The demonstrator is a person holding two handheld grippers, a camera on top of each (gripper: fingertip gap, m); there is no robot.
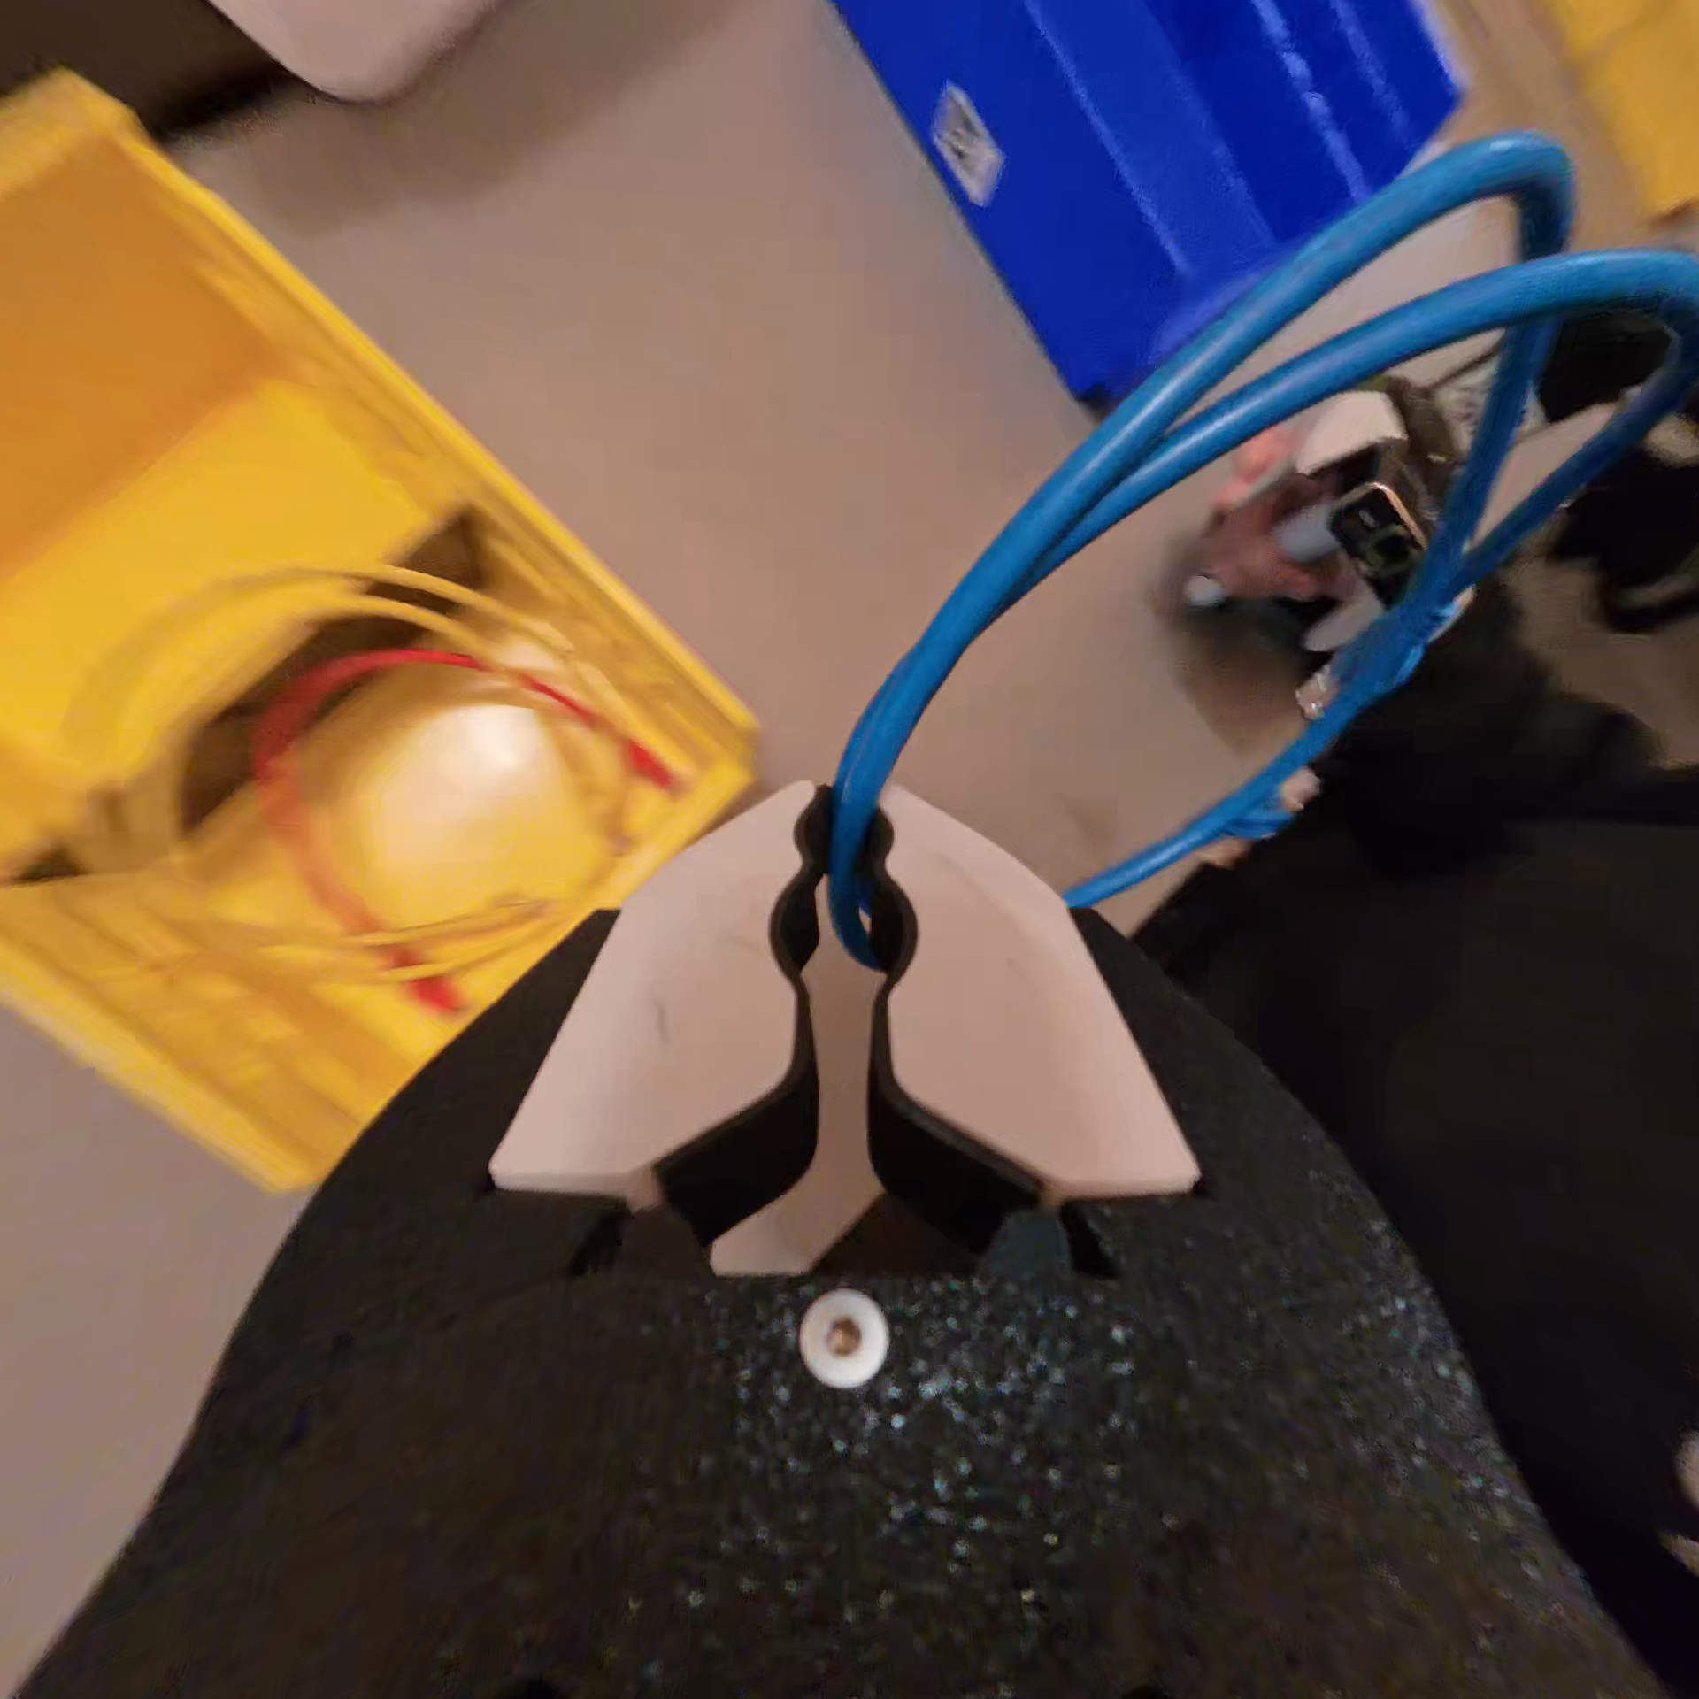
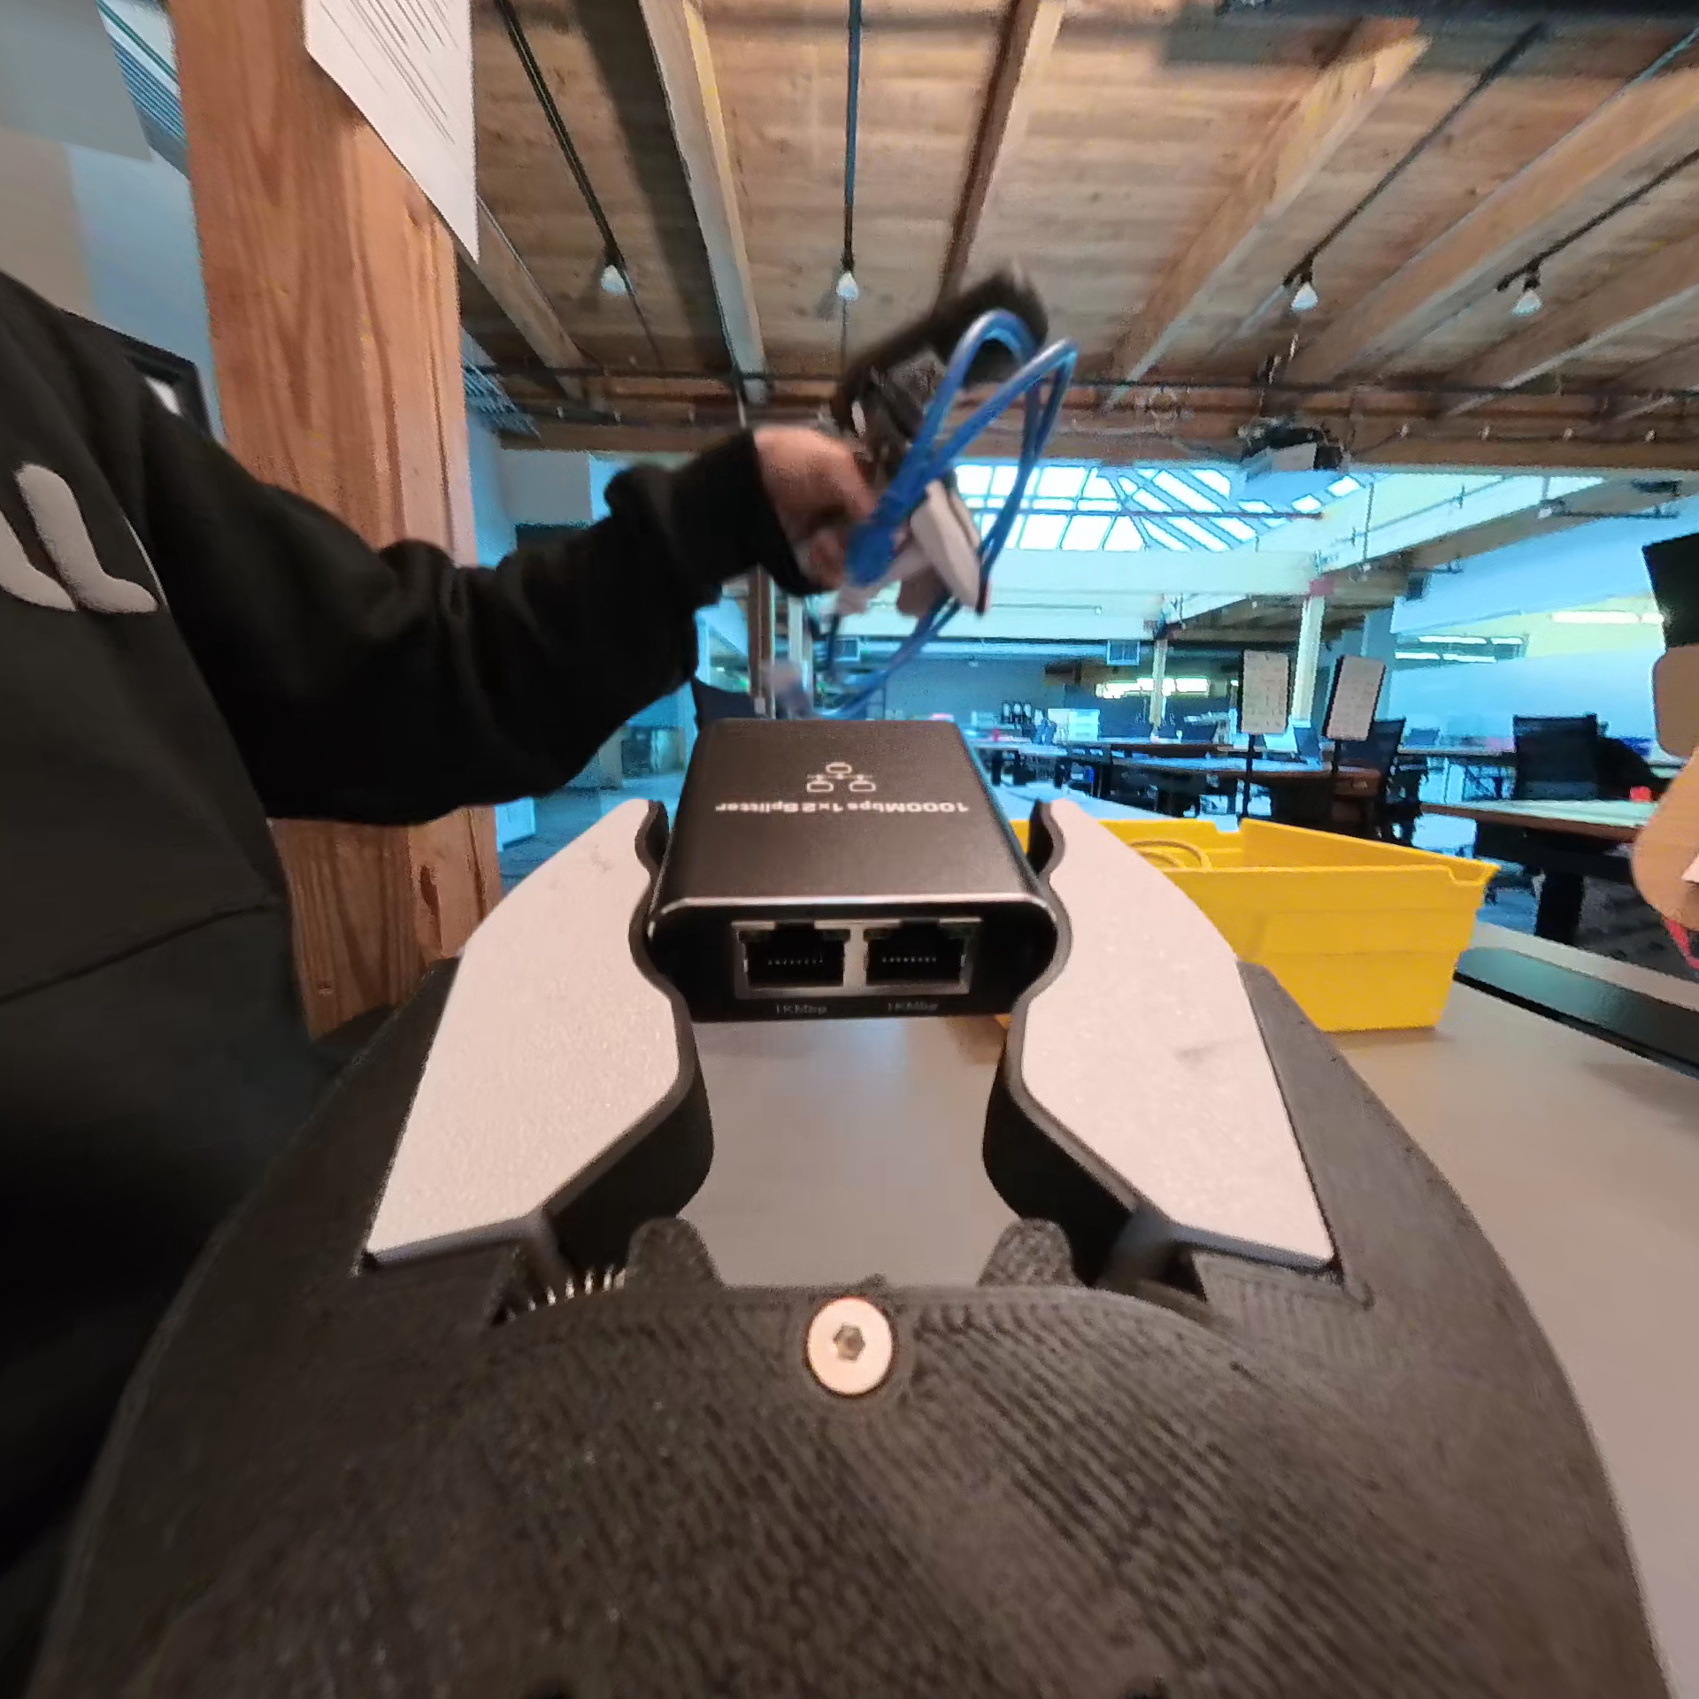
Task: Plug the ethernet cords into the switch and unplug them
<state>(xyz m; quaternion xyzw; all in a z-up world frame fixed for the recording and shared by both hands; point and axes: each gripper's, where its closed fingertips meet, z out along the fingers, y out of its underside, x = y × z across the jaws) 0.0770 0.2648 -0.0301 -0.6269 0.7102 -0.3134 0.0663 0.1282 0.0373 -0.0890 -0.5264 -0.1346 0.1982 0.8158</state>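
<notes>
My left gripper is shut on a looped blue ethernet cord and holds it in the air above the table. The cord's clear plugs dangle at the right. My right gripper is shut on a small black switch with two empty ports facing the camera. The right wrist view also shows the left gripper raised beyond the switch, with the blue cord hanging from it. The left wrist view shows the switch far below, held by the right gripper.
A yellow bin with yellow and red cords sits on the grey table; it also shows in the right wrist view. A blue bin stands farther back. A person's black sleeve and a wooden post are at the left.
</notes>
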